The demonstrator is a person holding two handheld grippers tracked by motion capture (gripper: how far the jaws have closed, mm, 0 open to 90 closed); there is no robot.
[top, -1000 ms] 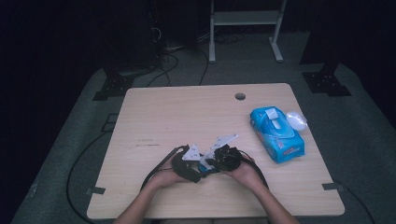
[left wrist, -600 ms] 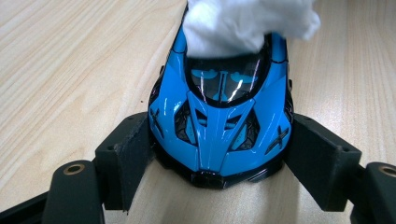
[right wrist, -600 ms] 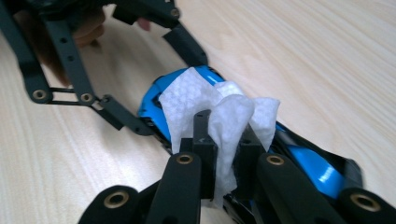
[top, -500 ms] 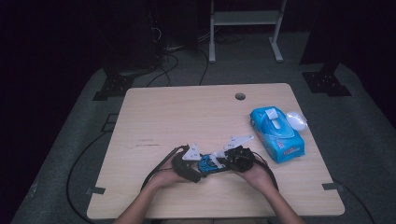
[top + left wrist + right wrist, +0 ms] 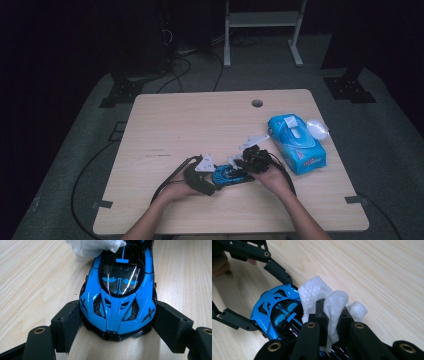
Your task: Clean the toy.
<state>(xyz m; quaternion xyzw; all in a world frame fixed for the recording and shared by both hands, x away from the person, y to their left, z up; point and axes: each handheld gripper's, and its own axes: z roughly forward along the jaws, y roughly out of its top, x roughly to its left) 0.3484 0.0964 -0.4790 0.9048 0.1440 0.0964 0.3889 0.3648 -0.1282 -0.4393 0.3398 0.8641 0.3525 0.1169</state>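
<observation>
Wiping blue toy car (image 5: 231, 175) on wooden table (image 5: 200, 125), near front edge.
Left gripper (image 5: 116, 325) bracketing car's nose, jaws spread wide, pads pressing both flanks. Right gripper (image 5: 331, 322) clamping shut on white wipe (image 5: 329, 302), resting against car's roof.

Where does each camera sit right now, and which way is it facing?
High view: above the table's near side, looking forward and down; forearms, left gripper, right gripper.
Left gripper view: rides the left gripper, facing the toy car nose-on.
Right gripper view: rides the right gripper, facing the white wipe.
Shared: car, wipe, wooden table.
</observation>
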